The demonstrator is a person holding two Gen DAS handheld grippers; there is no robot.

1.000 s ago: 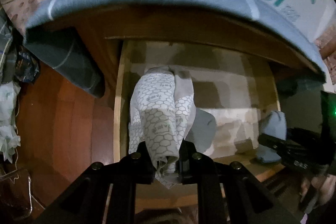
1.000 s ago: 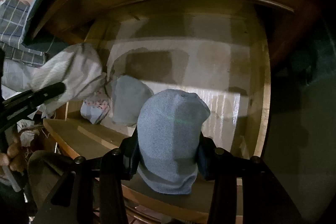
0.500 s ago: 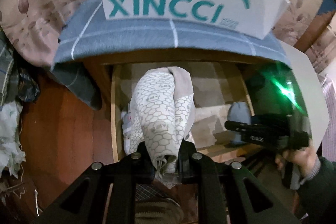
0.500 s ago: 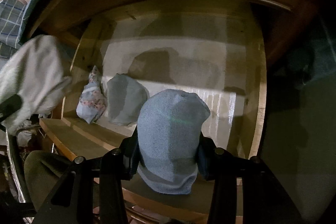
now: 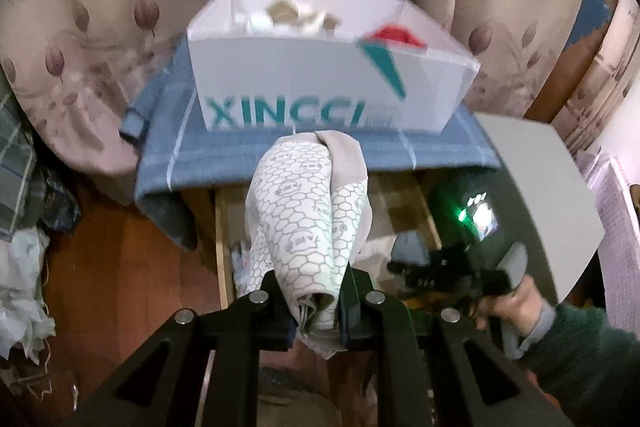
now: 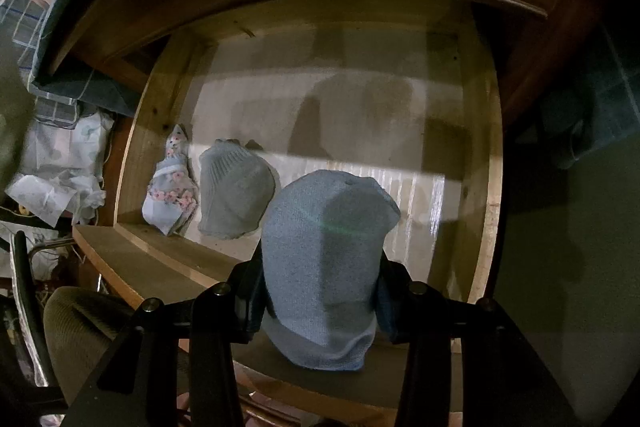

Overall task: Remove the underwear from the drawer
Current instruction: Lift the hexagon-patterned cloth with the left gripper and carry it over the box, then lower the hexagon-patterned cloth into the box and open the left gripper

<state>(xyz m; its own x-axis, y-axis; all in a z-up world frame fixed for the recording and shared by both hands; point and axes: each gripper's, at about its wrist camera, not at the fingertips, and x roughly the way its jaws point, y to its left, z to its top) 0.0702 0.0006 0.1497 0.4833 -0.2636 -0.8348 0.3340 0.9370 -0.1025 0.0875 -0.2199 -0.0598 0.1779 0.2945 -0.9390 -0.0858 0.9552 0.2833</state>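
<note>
Left fingers: I have the left gripper (image 5: 314, 311) squeezed nearly closed on the honeycomb-print underwear (image 5: 308, 227); the black pads pinch its rolled lower end, and the rest stands up past the tips as a tall bundle.
Right fingers: my right gripper (image 6: 320, 297) sits partly open, its pads pressed against both sides of the blue knit underwear (image 6: 324, 263), which bulges up between them.
Honeycomb piece, place: I see it held above the open drawer (image 5: 222, 227), in front of the white box (image 5: 320, 83) lettered in teal.
Blue knit piece, place: it hangs over the near part of the drawer (image 6: 486, 187), just above the front board.
Left in the drawer: a grey knit piece (image 6: 236, 191) and a floral piece (image 6: 172, 195) lie side by side near the left wall, the floral one closest to the wall.
Drawer floor: pale and lined, with a bright band of light across it.
White box: open-topped, with light-coloured cloth and something red inside; it stands on a blue cloth (image 5: 240, 155) with thin white lines that drapes over the cabinet top.
Right hand: in my left camera I see a hand (image 5: 516, 307) in a dark green sleeve gripping the right gripper's handle beside the drawer, with a green light glowing just above it.
Surroundings: leaf-print curtain (image 5: 100, 27) behind the box, reddish wood floor (image 5: 120, 267) to the left.
</note>
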